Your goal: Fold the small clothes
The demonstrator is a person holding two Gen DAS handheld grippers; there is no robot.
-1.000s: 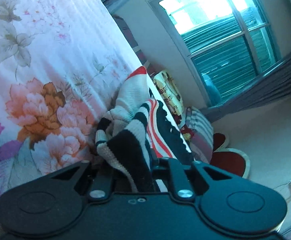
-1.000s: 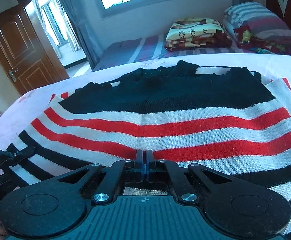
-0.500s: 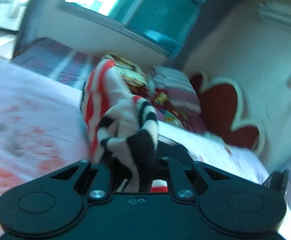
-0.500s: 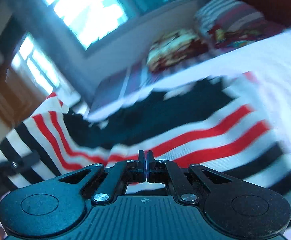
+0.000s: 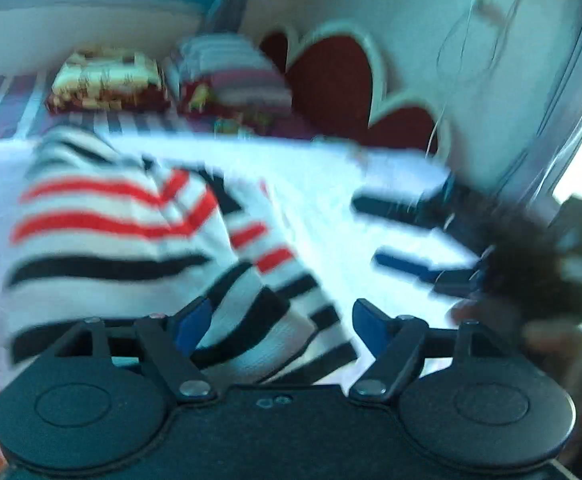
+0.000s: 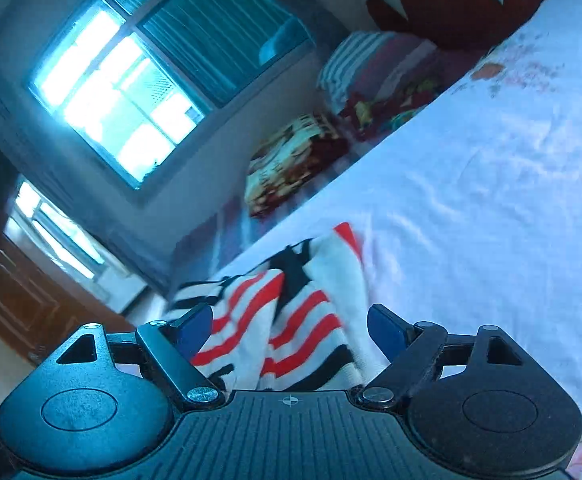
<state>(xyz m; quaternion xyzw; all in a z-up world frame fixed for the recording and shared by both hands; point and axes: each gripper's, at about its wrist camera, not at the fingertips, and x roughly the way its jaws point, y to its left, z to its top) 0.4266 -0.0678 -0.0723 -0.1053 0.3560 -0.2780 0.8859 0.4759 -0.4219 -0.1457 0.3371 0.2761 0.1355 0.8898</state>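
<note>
Knitwear fills the left wrist view: a white knitted sweater with red and black stripes lies bunched on the white bed sheet, its striped hem running down between the blue-padded fingers of the left tool. That tool's jaws have just been opening and now stand wide; the fabric lies in the gap, close against the left pad, but is not pinched. The picture is smeared by motion. Toward the right edge of the bed the right tool shows as two dark, spread fingers, with the person's hand behind it as a dark blur. Beyond the far edge of the bed sit a patterned yellow and red folded blanket, a striped pillow and a dark red heart-shaped headboard with pale trim.

From the right wrist the scene is tilted. The right tool has likewise just been opening; its jaws stand wide apart with a loose fold of the sweater lying between them, untouched by either pad. The rest of the sheet stretches bare toward the right, with faint floral print near its far corner. Only this view shows the bright window and the brown wooden door at the left; the left tool cannot be made out here.
</note>
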